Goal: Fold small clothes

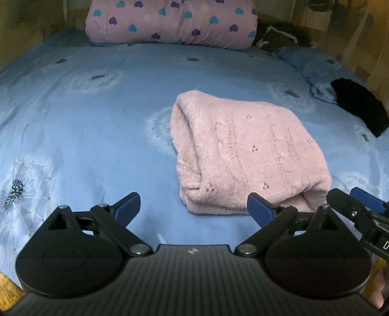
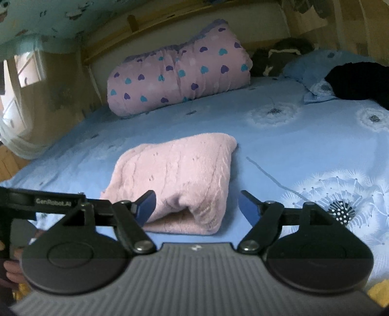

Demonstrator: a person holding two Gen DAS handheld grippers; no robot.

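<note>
Since the pink knit sweater (image 1: 245, 155) is already folded into a chunky bundle, we've got it lying on the bed near the front edge, resting on the light blue sheet (image 1: 97, 136) with the white dandelion print. From the left wrist view the bundle sits a bit right of centre, one rolled end facing us and the cable pattern running along the top.

Our left tool (image 1: 194, 206) has its blue pads spread wide with only sheet between them; the right-hand pad (image 1: 259, 209) sits just in front of the sweater's near edge, and we can't tell if it brushes the knit. Our right tool (image 2: 197, 206) is also apart. Its left pad (image 2: 145, 206) overlaps the sweater's near end in the picture, the other one hangs over bare sheet, and neither is pinching anything. The right tool also pokes into the left wrist view from the lower right.

Further back, a rolled pink quilt (image 1: 170, 21) with blue and purple hearts lies across the head of the bed. Off to the right there's a black garment (image 1: 359, 104) on a blue pillow (image 2: 308, 70), and something dark and fuzzy behind it.
</note>
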